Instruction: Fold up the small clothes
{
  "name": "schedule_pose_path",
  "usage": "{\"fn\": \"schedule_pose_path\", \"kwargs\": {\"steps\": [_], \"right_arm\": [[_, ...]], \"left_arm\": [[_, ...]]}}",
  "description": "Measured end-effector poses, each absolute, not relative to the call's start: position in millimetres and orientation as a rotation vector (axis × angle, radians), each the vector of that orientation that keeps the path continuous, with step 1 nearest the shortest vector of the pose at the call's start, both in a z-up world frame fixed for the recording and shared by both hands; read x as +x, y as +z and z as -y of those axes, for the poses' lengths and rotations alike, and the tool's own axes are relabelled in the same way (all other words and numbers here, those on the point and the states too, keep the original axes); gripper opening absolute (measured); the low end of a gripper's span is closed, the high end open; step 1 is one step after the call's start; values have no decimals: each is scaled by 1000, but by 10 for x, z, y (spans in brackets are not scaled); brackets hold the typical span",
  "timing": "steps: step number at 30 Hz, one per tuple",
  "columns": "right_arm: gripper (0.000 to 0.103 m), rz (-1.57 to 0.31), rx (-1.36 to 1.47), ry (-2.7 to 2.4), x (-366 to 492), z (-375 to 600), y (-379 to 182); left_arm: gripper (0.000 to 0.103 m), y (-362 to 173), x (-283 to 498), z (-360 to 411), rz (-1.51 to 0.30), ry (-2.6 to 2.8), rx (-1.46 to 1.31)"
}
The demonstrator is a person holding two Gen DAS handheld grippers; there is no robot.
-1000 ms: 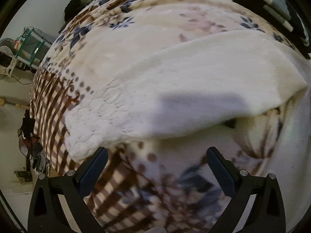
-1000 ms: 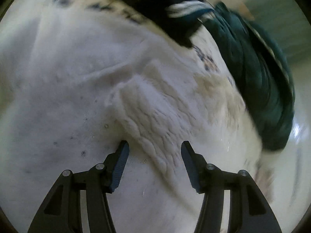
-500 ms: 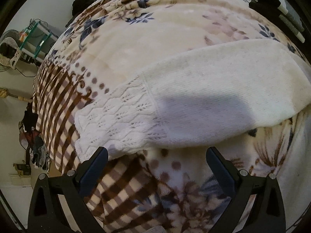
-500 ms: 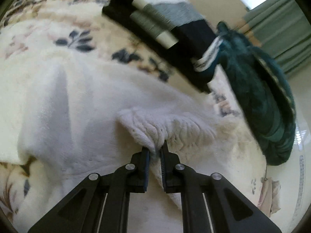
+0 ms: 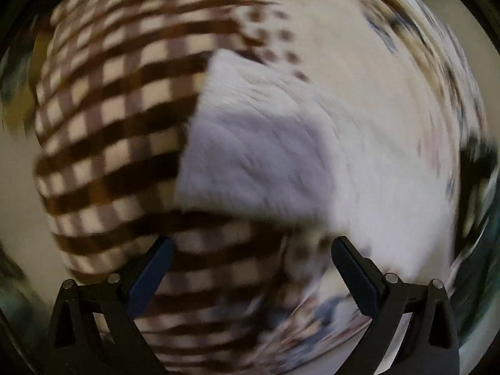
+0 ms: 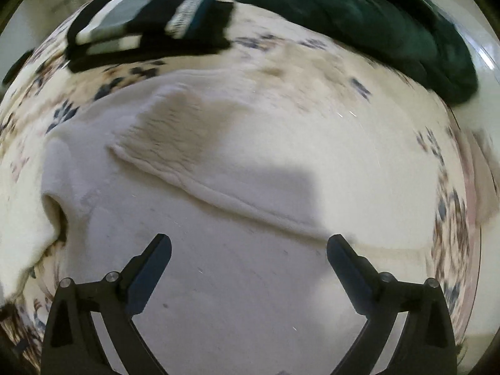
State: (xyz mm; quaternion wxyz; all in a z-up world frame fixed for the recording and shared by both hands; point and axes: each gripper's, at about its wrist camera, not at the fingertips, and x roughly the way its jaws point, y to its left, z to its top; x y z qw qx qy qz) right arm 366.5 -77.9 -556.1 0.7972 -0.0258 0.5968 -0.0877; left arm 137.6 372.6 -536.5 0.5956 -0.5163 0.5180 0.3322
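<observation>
A small cream-white knit garment lies spread on a patterned blanket. In the right wrist view its sleeve lies folded across the body. My right gripper is open and empty, just above the garment's body. In the blurred left wrist view the garment's end lies ahead on the brown checked part of the blanket. My left gripper is open and empty, over the blanket just short of the garment's edge.
A folded black, grey and white striped garment lies at the far left of the blanket. A dark green garment is heaped at the far right. The blanket's edge drops off on the right.
My right gripper, shut on the sleeve half a second ago, has let go and opened; the sleeve now lies across the body. My left gripper has swung fast toward the garment's end, still open.
</observation>
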Motion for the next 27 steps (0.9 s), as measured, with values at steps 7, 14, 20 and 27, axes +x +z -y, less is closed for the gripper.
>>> {"fn": "schedule_pose_path", "kwargs": {"steps": [7,14,20,27], "right_arm": [[101,-1348,-63,-369,3634,1000,-5779],[101,-1299,-35,-395,3743,1104,-5652],[101,-1300,97,-339,3783,1441,-5596],[101,-1311,344,-267,3528,2323,-5606]], "left_arm": [[18,-5284,1262,-3957,-999,987,-1346],[8,-4678,1599,-3952,-966,940,-1011],[8,-4014,2045,-3480,-894,806,-646],[8,-3557,2934,-1974,-886,441,-306]]}}
